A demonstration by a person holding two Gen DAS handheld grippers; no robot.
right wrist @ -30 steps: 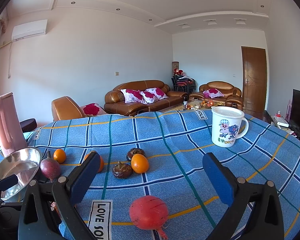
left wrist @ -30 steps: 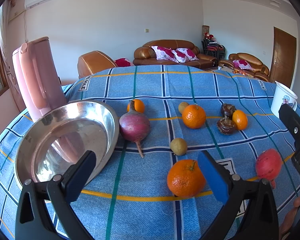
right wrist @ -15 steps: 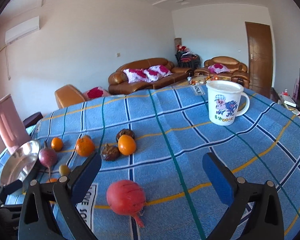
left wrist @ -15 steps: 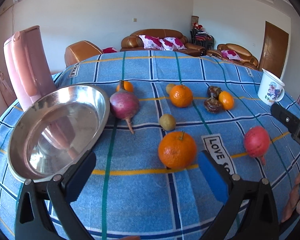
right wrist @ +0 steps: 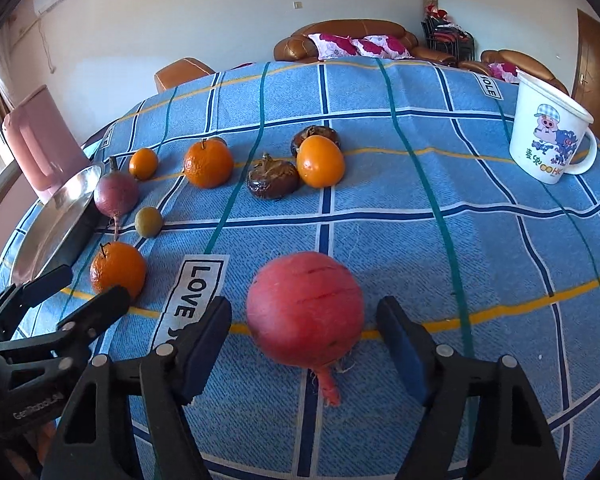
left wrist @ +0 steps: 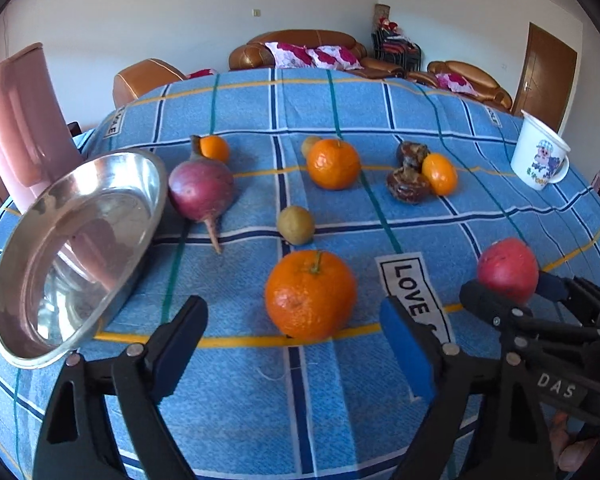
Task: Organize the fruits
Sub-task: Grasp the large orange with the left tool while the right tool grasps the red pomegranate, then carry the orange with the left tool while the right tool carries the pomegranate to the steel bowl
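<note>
1. The left gripper [left wrist: 296, 344] has its fingers spread wide, with a big orange [left wrist: 311, 294] just in front, between them but not touched.
2. The right gripper [right wrist: 305, 344] is also wide apart around the red radish [right wrist: 305, 309], no contact.
3. The steel bowl [left wrist: 40, 280] lies at the left on the blue cloth [right wrist: 419, 240].

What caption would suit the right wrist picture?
Open right tool frames a red radish on the blue checked tablecloth.
</note>
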